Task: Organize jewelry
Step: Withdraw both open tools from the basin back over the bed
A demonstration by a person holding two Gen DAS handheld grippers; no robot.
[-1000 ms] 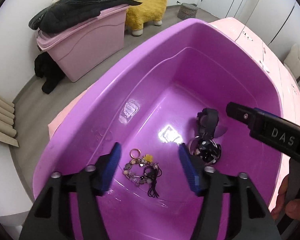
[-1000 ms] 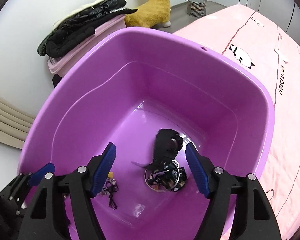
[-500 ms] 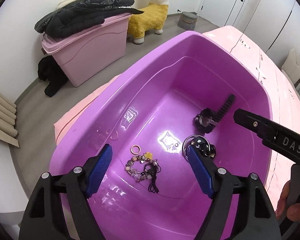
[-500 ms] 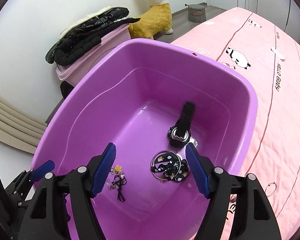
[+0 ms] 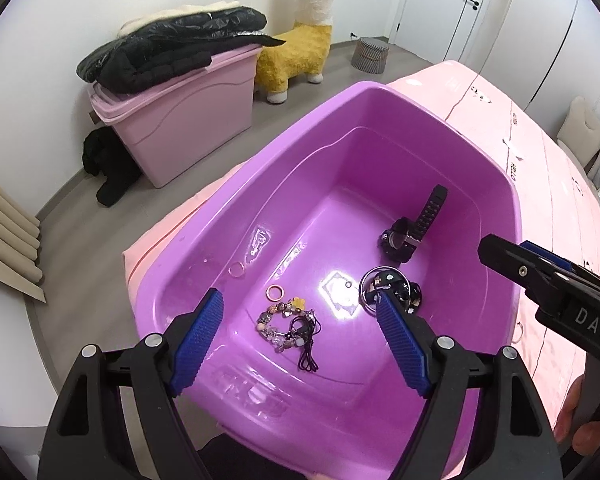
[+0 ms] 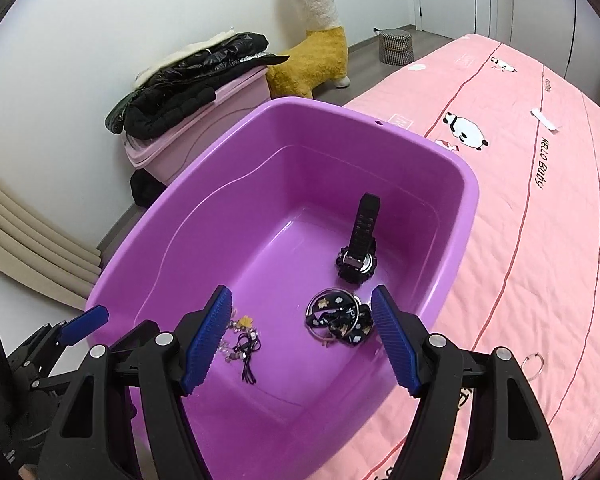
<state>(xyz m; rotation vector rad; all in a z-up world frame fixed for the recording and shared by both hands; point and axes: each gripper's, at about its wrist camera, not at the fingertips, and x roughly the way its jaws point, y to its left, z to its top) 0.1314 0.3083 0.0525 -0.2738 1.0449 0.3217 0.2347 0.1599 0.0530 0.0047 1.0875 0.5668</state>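
Observation:
A purple plastic basin [image 5: 228, 216] sits on the pink bed. On its floor lie a beaded bracelet [image 5: 276, 328], an orange ring [image 5: 275, 292], a black cord [image 5: 306, 344], a black watch [image 5: 408, 232] and a black patterned ribbon with hoop rings [image 5: 384, 284]. My left gripper [image 5: 298, 298] hangs above the bracelet end, open and empty. My right gripper [image 6: 301, 292] hovers open over the basin [image 6: 380, 124], between the ribbon bundle [image 6: 336, 316] and the bracelet, with the watch [image 6: 358, 256] beyond it. Nothing is held.
A silver hoop [image 6: 534, 360] lies on the pink bedspread [image 6: 520, 200] right of the basin. On the floor behind stand a pink storage box [image 5: 180, 128] topped with a black jacket, a yellow plush alpaca [image 5: 300, 52] and a checked basket [image 5: 370, 54]. A person's fingers [image 5: 580, 420] show at bottom right.
Both grippers have risen and drawn back from the basin floor. The left jaws have spread wider. The watch now lies with its strap stretched out, apart from the ribbon bundle.

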